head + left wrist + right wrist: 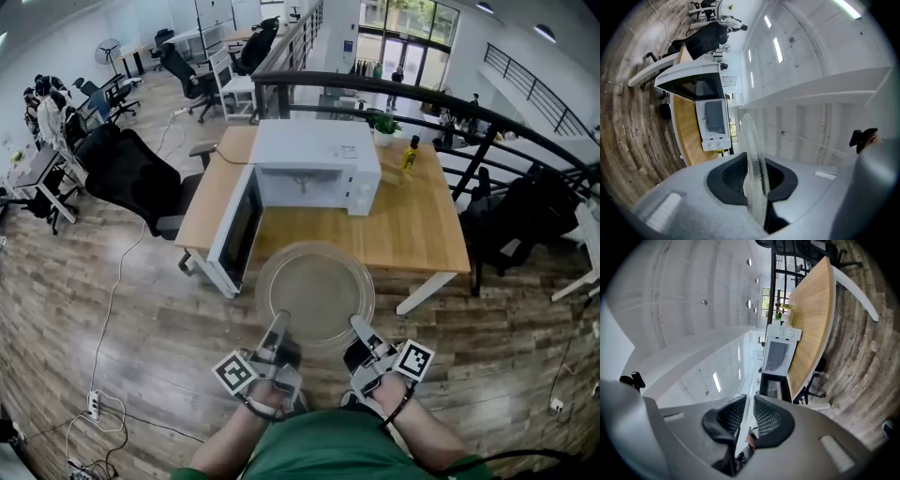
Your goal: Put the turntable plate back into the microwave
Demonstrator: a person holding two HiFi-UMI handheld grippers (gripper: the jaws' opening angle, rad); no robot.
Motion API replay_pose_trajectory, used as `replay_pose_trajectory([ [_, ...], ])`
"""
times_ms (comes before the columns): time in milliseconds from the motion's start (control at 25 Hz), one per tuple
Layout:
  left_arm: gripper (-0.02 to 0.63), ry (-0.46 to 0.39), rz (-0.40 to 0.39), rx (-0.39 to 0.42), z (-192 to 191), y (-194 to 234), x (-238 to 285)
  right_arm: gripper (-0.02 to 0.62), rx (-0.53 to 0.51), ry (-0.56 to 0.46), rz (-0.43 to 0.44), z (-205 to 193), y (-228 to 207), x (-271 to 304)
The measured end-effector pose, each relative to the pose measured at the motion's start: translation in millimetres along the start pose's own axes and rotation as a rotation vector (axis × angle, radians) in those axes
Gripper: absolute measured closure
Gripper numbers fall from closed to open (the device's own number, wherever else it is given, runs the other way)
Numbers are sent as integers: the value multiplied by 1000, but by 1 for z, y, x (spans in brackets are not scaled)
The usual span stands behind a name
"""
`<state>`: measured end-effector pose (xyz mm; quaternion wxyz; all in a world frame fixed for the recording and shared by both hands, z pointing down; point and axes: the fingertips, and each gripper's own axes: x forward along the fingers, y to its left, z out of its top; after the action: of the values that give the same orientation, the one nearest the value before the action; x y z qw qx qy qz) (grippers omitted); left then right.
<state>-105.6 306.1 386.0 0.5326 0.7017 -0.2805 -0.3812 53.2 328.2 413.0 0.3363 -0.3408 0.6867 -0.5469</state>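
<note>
One glass turntable plate (316,286) hangs level in the air over the near edge of the wooden worktop (412,225), held by its near rim. The left gripper (278,323) has its fingers clamped on the rim; the right gripper (359,325) has its fingers narrow on the rim too, apparently pinching it, though the glass barely shows there. Beyond stands one white microwave (314,164), its door (239,225) swung open. The plate is lifted and faces the opening but is not yet inside; carrying it in and seating it remain. Also on the worktop: one yellow bottle (410,153), one potted plant (382,125)
</note>
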Motion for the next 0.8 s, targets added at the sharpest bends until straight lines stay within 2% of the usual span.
replay_pose_trajectory([
  [360,561,31,-7,-6,25,5,4,546,-3,-29,9,-9,4,23],
  [640,560,22,14,-20,36,33,39,546,9,-7,4,20,-19,53],
  [800,560,11,29,3,46,50,74,546,20,20,7,48,-35,79],
])
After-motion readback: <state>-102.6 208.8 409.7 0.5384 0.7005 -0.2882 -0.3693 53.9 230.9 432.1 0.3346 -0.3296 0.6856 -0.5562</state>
